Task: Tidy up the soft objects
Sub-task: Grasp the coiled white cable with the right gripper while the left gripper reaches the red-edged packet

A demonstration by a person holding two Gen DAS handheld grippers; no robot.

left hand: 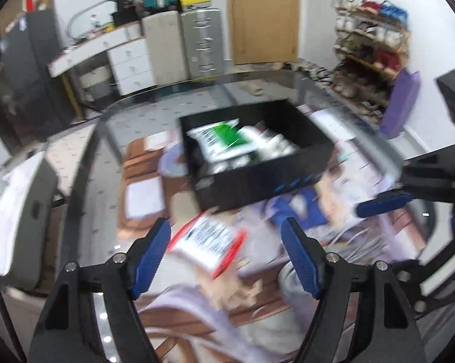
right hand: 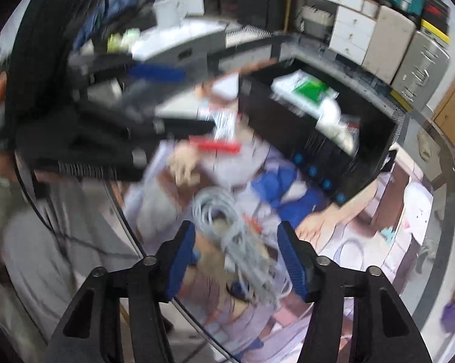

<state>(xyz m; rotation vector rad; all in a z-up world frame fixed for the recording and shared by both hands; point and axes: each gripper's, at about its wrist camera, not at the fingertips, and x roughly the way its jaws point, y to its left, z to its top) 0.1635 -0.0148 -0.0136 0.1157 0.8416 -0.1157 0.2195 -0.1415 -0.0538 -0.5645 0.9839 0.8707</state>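
Clearly blurred, both views show a glass worktop (left hand: 100, 181) with a printed cartoon mat under it. One red-edged white packet (left hand: 207, 239), printed with dark barcode-like stripes, lies flat on the glass just in front of the black box (left hand: 257, 178). It sits between the blue pads of the left tongs (left hand: 227, 252), which stand apart without touching it. One coil of grey cable (right hand: 236, 242) lies loose on the glass below the right tongs (right hand: 236, 260); their pads are also spread, and whether they graze the coil cannot be told. Inside the single open box lie one white packet with a green panel (left hand: 224, 139) and further pale wrapped items, too smeared to count. Two tongs are visible in all, each also appearing at the edge of the other's view.
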